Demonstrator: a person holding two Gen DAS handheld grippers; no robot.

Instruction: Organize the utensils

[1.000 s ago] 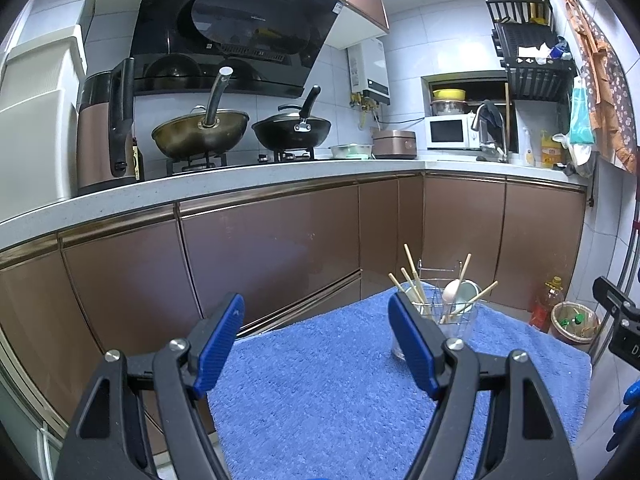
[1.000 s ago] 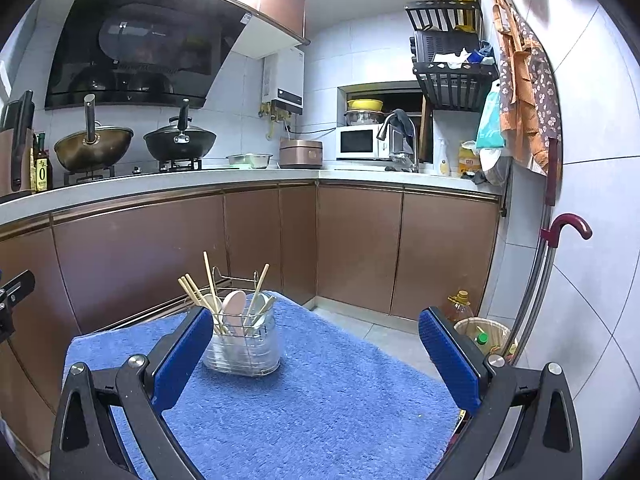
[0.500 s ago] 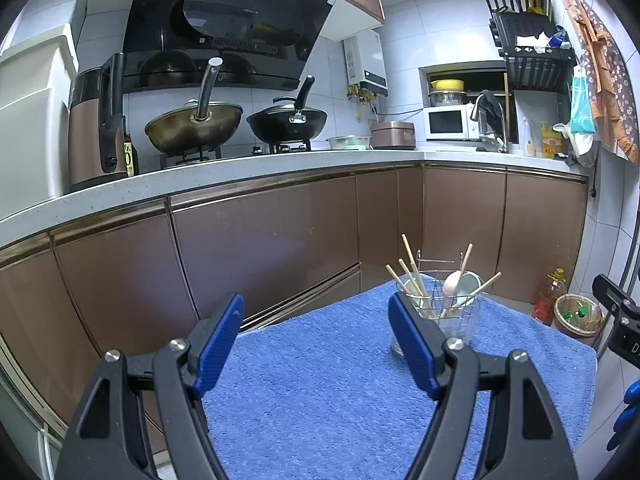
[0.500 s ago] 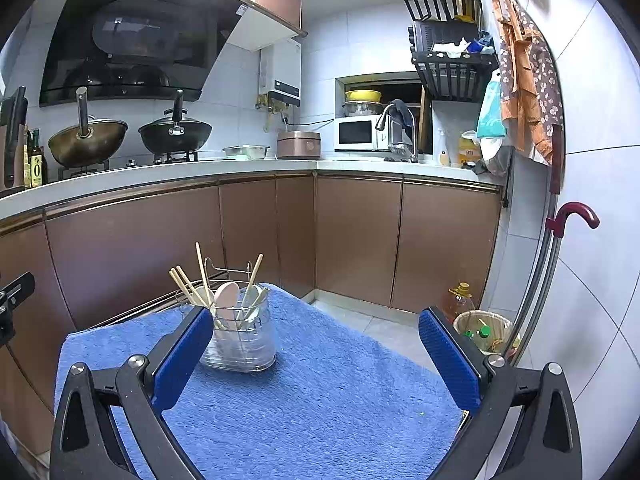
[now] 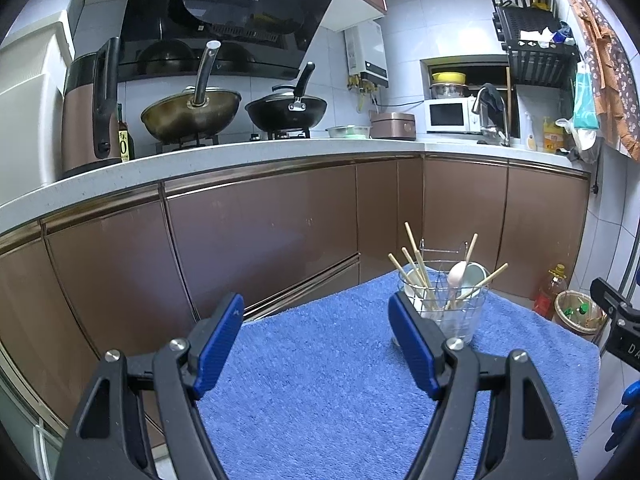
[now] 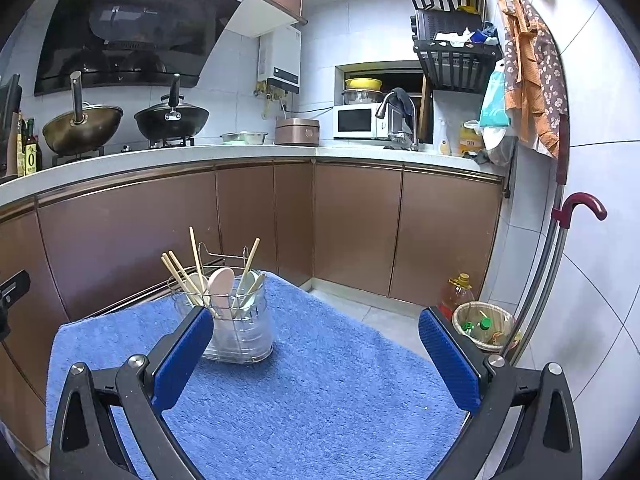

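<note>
A clear utensil holder [image 5: 452, 312] in a wire frame stands on a blue towel [image 5: 320, 384] and holds wooden chopsticks [image 5: 416, 264] and pale spoons [image 5: 456, 276]. It also shows in the right wrist view [image 6: 240, 328], with chopsticks [image 6: 188, 276] and spoons [image 6: 222, 288]. My left gripper [image 5: 316, 340] is open and empty, above the towel, with the holder just behind its right finger. My right gripper [image 6: 316, 352] is open wide and empty above the towel [image 6: 320, 400], with the holder behind its left finger.
Brown cabinets [image 5: 260, 232] under a white counter [image 5: 240, 152] run behind the towel. Two woks [image 5: 192, 108] sit on the stove. A bin [image 6: 484, 328] and an oil bottle [image 6: 458, 292] stand on the floor at right, next to a red-handled cane [image 6: 576, 208].
Both views have shifted slightly, as both grippers rose and tilted a little. The holder and both sets of jaws are unchanged.
</note>
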